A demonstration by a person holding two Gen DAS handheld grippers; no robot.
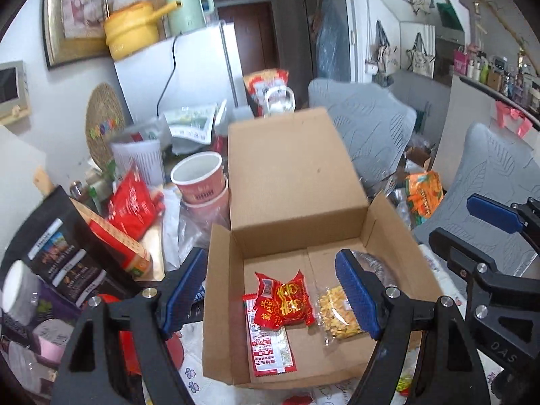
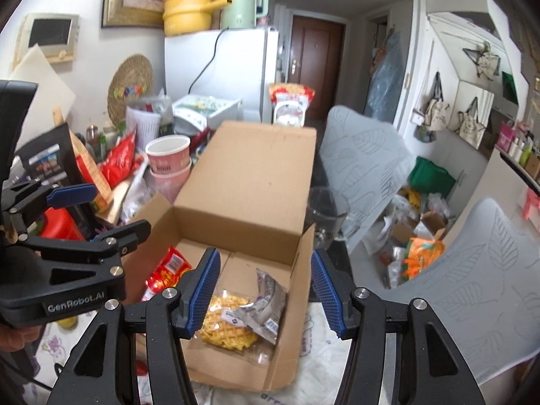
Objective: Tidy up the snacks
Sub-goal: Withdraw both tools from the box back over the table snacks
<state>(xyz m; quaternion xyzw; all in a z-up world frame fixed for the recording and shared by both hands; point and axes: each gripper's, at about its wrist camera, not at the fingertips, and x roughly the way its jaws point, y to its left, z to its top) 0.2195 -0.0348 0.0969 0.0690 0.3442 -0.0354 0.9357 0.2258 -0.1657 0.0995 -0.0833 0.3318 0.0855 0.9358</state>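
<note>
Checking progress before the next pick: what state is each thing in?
Cardboard box: open, lid flap upright.
Red snack packet: sealed, lying in the box on a long red sachet.
Clear bag of yellow crackers: in the box, flat.
Paper cups: stacked, upright, top one empty.
Left gripper: open, holding nothing.
Right gripper: open, holding nothing.

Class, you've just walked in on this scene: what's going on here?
A person is sorting snacks into an open cardboard box on a cluttered table. The left gripper and right gripper both hover above the box with jaws open and empty. Inside lie a red snack packet, a long red-and-white sachet partly under it, and a clear bag of yellow waffle crisps. More snacks, such as a red bag, remain outside the box.
</note>
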